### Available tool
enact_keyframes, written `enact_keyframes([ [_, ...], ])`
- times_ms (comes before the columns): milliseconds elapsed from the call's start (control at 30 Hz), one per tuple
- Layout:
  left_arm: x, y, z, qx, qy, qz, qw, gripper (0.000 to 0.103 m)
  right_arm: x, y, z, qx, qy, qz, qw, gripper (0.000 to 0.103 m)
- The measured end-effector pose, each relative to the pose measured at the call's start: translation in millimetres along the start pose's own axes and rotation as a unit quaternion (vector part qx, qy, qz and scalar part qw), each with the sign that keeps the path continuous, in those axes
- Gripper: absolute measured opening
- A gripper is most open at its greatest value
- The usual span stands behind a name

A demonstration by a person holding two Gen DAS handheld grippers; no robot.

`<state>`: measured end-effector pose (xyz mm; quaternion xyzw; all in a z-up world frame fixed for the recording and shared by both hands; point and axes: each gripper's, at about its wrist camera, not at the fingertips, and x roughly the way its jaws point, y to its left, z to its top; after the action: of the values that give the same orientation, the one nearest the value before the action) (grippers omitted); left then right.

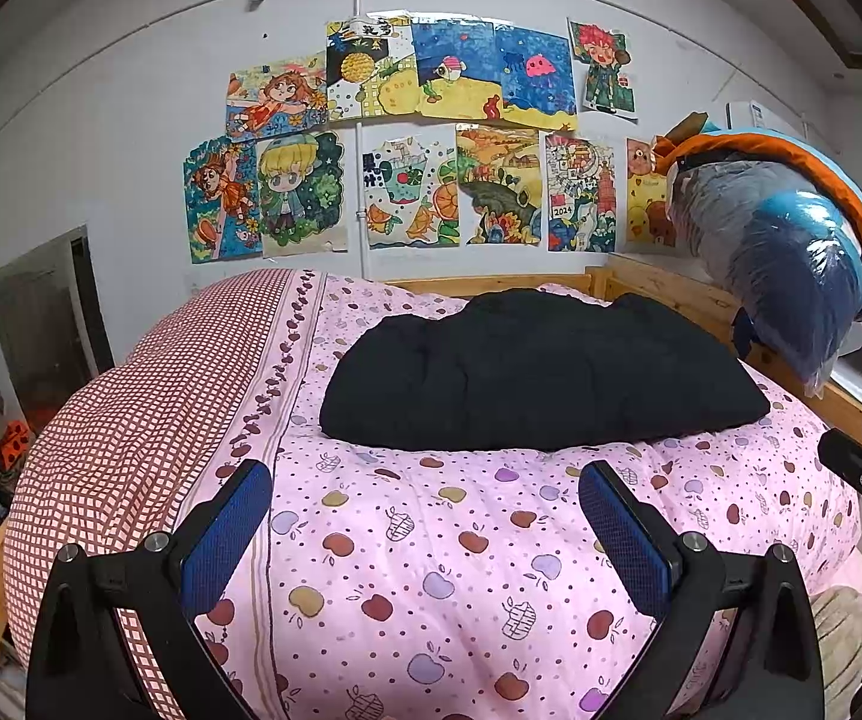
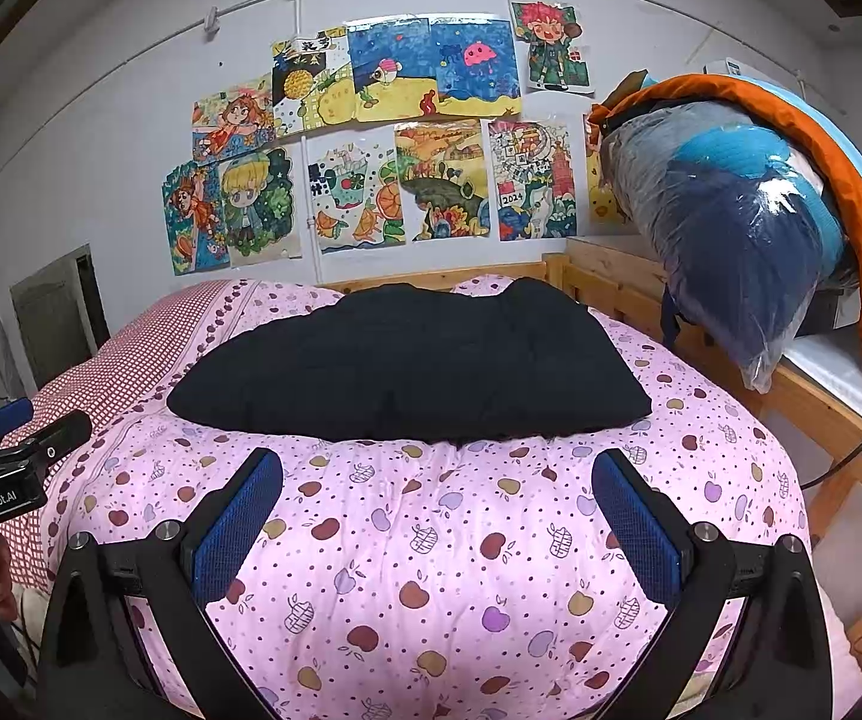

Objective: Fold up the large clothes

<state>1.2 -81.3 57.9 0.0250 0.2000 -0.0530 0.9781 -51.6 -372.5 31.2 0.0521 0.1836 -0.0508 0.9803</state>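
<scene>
You are holding your left gripper above the near part of the pink apple-print quilt, and its jaws are standing wide apart with nothing between them. Ahead of it, the black garment is lying folded on the middle of the quilt, well apart from both grippers. Your right gripper is hovering beside the left one, its jaws also spreading wide and empty. At far right, a plastic-wrapped bundle is resting on the wooden bed frame.
</scene>
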Motion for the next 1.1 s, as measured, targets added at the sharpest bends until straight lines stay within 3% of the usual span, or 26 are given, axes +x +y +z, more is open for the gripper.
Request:
enact_keyframes([
  [633,0,2,1,-0.002,0.000,0.000,1.0000,0.103,0,1,0,0.000,0.000,0.000,1.000,0.101],
  [1100,-10,0,2,0.013,-0.036,0.029,0.9989,0.103,3,2,-5,0.007,0.006,0.004,1.000,0.101],
])
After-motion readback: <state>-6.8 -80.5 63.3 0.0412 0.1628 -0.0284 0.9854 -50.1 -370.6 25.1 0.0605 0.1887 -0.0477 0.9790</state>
